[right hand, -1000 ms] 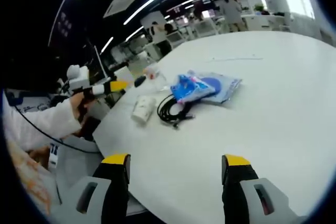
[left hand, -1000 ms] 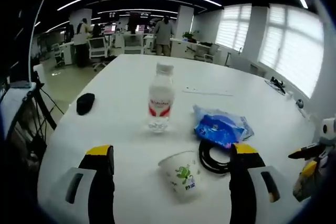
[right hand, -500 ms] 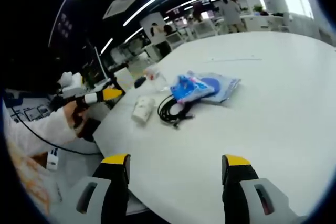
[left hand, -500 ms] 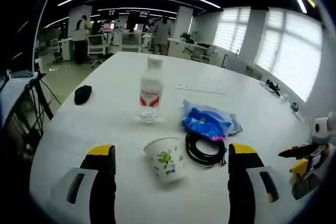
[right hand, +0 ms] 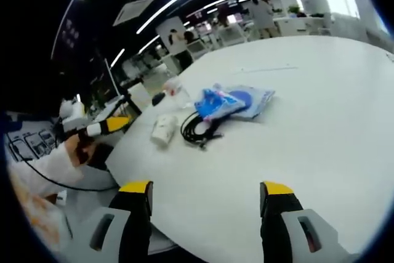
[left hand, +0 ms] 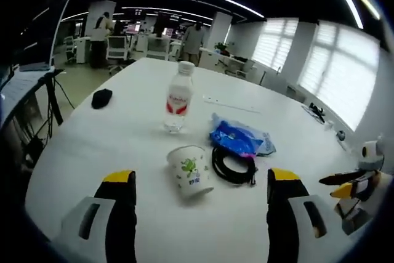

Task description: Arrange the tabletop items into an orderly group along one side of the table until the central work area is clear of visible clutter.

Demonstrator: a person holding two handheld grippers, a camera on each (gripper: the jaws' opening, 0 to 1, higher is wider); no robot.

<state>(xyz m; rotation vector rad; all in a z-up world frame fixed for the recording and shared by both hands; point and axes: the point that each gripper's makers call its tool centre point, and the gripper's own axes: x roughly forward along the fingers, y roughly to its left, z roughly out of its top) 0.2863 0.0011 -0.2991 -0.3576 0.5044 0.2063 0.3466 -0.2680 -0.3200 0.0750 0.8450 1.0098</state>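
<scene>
Altogether: one bottle (left hand: 178,97), one cup (left hand: 190,171), one cable coil (left hand: 233,167), one blue packet (left hand: 237,139).

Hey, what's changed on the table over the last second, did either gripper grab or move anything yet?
Nothing was grabbed or let go. The left gripper pulled back from the table, so its view widened; the right gripper hardly shifted. Both stay open and empty. The paper cup, water bottle, black cable coil, blue packet and black mouse sit where they were.
</scene>
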